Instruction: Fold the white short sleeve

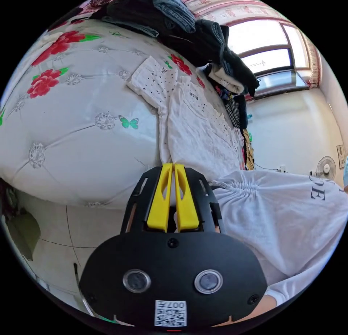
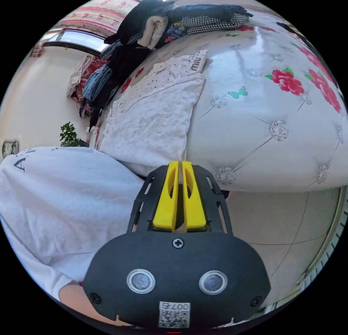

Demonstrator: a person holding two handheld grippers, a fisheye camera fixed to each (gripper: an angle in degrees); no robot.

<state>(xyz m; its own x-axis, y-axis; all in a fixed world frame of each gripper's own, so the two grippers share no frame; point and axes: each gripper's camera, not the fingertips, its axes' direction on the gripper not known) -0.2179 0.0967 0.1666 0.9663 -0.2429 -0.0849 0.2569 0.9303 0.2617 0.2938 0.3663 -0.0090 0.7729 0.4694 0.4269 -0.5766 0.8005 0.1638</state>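
Floral quilted bed (image 1: 72,132), sunlit window (image 1: 268,56)

The white quilted bedspread with red flowers and green butterflies (image 1: 72,132) lies bare over a wide stretch on one side of the white short-sleeve top with studs (image 1: 195,128), open for a gripper to pass. Along the top's far side a heap of dark jackets, denim and checked cloth (image 1: 203,37) crowds close, some pieces just beside the collar end. On the near side, the person's white printed T-shirt (image 2: 65,193) presses up by the top's hem, while pale floor tiles (image 2: 282,222) lie open below the bed edge.
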